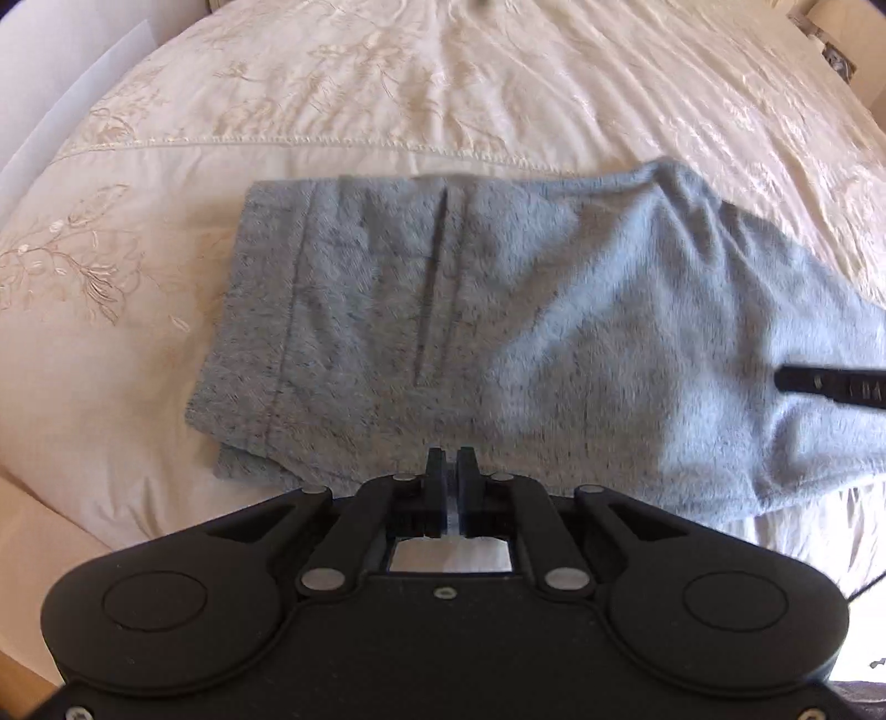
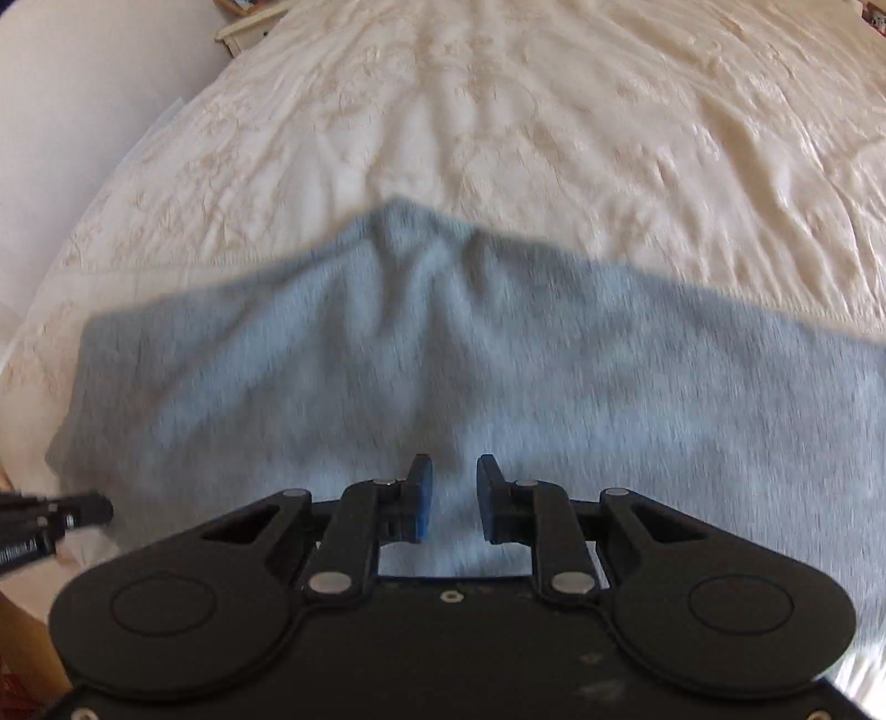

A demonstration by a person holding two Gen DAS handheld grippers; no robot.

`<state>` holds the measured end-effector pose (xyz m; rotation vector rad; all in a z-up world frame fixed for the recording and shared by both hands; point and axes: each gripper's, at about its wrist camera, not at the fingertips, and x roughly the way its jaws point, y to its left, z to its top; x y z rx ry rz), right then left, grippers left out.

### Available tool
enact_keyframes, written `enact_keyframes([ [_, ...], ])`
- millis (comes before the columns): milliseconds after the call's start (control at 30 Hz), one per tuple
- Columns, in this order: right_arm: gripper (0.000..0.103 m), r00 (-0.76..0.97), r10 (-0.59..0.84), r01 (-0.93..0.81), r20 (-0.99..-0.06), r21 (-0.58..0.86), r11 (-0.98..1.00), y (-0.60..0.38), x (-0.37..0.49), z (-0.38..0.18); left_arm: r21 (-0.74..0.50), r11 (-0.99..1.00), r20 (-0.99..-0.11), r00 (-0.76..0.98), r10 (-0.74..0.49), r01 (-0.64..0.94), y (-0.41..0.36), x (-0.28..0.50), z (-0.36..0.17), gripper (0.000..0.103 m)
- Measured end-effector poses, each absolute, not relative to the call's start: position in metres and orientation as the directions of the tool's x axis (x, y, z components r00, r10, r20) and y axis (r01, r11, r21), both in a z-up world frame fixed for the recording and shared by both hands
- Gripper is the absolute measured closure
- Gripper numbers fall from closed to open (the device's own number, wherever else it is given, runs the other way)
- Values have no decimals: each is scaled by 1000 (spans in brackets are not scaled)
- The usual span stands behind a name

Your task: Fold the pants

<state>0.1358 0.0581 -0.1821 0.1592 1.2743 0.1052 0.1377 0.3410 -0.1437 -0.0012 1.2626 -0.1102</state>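
Observation:
Grey fleece pants (image 1: 470, 321) lie folded lengthwise on a cream embroidered bedspread (image 1: 387, 99), waistband to the left. My left gripper (image 1: 453, 462) is shut at the pants' near edge, with nothing visibly between its pads. My right gripper (image 2: 454, 479) is open, low over the grey fabric (image 2: 443, 354), which bunches into a peak ahead of it. The right gripper's finger (image 1: 830, 385) shows at the right edge of the left wrist view. The left gripper's tip (image 2: 55, 515) shows at the left edge of the right wrist view. The right wrist view is blurred.
The bedspread (image 2: 554, 111) stretches far beyond the pants. A white wall (image 2: 83, 111) and a pale piece of furniture (image 2: 249, 27) stand at the far left. The bed's left edge (image 1: 33, 498) drops off close to the waistband.

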Motion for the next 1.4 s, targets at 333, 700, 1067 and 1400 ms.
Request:
enact_keyframes([
  [333, 85, 387, 65, 328, -920, 204, 922, -42, 42, -153, 29, 997, -973, 230, 14, 65, 336, 128, -154, 91],
  [700, 81, 446, -116, 611, -887, 207, 764, -216, 4, -141, 19, 991, -941, 338, -27, 131, 222, 115, -116, 91],
  [1067, 71, 490, -198, 673, -849, 224, 704, -353, -19, -146, 14, 972, -955, 291, -57, 235, 70, 83, -132, 91],
  [1400, 98, 394, -62, 563, -917, 188, 805, -402, 0, -195, 19, 943, -947, 310, -90, 332, -32, 86, -137, 90],
])
